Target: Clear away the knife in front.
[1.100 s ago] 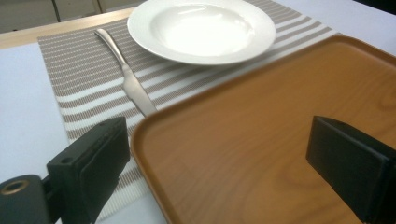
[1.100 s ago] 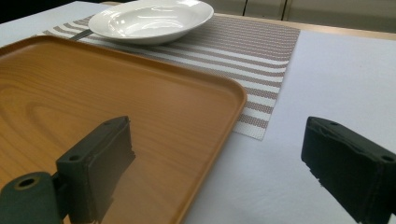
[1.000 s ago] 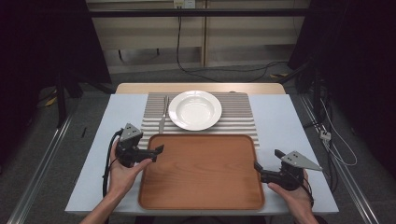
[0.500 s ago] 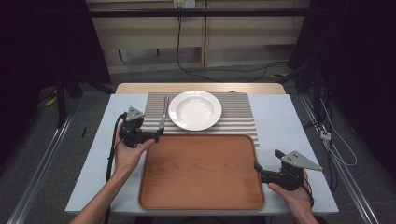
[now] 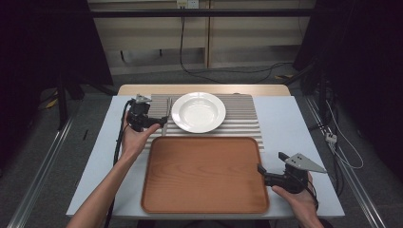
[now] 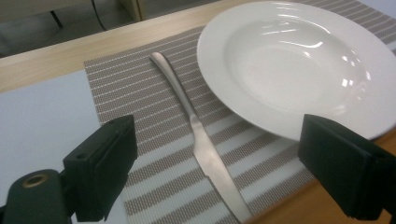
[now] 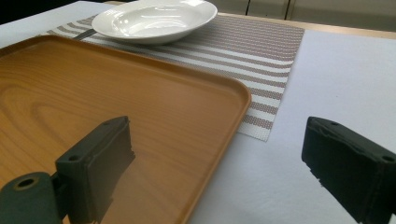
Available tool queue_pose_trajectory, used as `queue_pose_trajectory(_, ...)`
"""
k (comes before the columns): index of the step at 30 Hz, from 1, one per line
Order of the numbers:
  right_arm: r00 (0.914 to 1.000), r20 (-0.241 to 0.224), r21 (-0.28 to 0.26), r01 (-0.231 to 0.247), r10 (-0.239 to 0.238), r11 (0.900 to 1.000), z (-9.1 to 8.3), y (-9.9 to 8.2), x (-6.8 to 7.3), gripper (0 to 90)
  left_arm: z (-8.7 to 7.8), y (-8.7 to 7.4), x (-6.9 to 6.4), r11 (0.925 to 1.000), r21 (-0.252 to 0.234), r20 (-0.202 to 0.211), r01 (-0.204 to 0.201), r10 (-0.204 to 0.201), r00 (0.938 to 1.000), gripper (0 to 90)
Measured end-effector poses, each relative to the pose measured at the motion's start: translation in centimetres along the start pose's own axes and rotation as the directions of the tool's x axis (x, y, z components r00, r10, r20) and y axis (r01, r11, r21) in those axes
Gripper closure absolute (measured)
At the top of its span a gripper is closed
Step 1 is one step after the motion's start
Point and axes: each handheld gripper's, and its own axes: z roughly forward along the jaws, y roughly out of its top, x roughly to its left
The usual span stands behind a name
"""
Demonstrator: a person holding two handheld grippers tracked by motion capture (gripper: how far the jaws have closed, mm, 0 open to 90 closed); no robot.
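The person's left forearm is reaching forward across the table, and the left hand [image 5: 134, 141] is holding the left gripper [image 5: 151, 122] over the near left part of the striped placemat [image 5: 237, 118]. In the left gripper view its two black jaws are standing wide apart, released, with a slim metal knife [image 6: 196, 135] lying between them on the mat and nothing clasped. The right hand [image 5: 298, 199] is resting near the table's front right corner, holding the right gripper [image 5: 261, 170] level, its tips pointing at the right rim of the wooden tray [image 5: 204, 175]. In the right gripper view these jaws are likewise gaping, empty, one over the tray and the other over bare tabletop.

The table [image 5: 294, 128] is carrying a pale grey-white top with a light wooden strip along its far edge. Behind it, a grey floor, trailing cables and pale cabinet fronts are showing, with dark areas at both sides.

The placemat is woven, in beige and white bands. The white plate [image 5: 198, 111] is round, deep and glossy, sitting on the mat just beside the knife, which is lying to its left. The tray is rectangular with rounded corners and a raised rim, its grain showing, and its far edge is overlapping the mat.
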Motion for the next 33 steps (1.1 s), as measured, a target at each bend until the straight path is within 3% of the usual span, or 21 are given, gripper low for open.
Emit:
queue_pose_trajectory(5,1.0000,-0.002,0.004,-0.001,0.001,1.0000,0.1,0.0,-0.1,8.3,1.7,0.9,0.5,0.9994,0.035,-0.040,-0.003,0.005,0.9992,15.7)
queue_pose_trajectory(9,1.0000,-0.005,0.006,-0.004,0.004,1.0000,0.1,-0.1,-0.2,8.4,3.2,1.5,0.8,0.9974,0.071,-0.046,-0.006,0.010,0.9989,17.8)
queue_pose_trajectory(13,1.0000,-0.006,0.008,-0.004,0.004,1.0000,0.1,-0.1,-0.2,8.3,4.6,1.6,1.2,0.9951,0.094,-0.045,0.031,-0.027,0.9986,21.3)
queue_pose_trajectory(17,1.0000,-0.006,0.009,-0.006,0.006,0.9999,0.1,-0.1,-0.1,8.4,6.1,1.6,1.7,0.9873,0.151,-0.057,0.049,-0.041,0.9975,25.9)
queue_pose_trajectory(20,0.9999,-0.007,0.011,-0.007,0.007,0.9999,0.1,-0.1,-0.1,8.4,6.6,1.4,1.9,0.9865,0.146,-0.058,0.074,-0.066,0.9961,32.4)
queue_pose_trajectory(21,1.0000,-0.007,0.011,-0.006,0.006,0.9999,0.1,-0.1,-0.1,8.4,7.3,1.2,2.1,0.9814,0.168,-0.077,0.092,-0.080,0.9938,34.6)
queue_pose_trajectory(22,1.0000,-0.008,0.012,-0.004,0.005,0.9999,0.1,-0.1,-0.2,8.4,7.3,1.2,2.1,0.9814,0.168,-0.077,0.092,-0.080,0.9938,36.2)
queue_pose_trajectory(23,1.0000,-0.008,0.012,-0.005,0.005,0.9999,0.2,-0.1,-0.2,8.3,7.9,1.1,2.3,0.9768,0.189,-0.064,0.101,-0.090,0.9939,36.4)
queue_pose_trajectory(28,0.9999,-0.007,0.013,-0.008,0.008,0.9999,0.2,-0.2,-0.2,8.4,9.1,1.0,2.4,0.9701,0.218,-0.066,0.107,-0.095,0.9933,45.6)
queue_pose_trajectory(33,0.9999,-0.011,0.014,-0.007,0.007,0.9999,0.2,-0.2,-0.2,8.4,10.2,1.0,2.1,0.9693,0.223,-0.070,0.103,-0.090,0.9935,54.6)
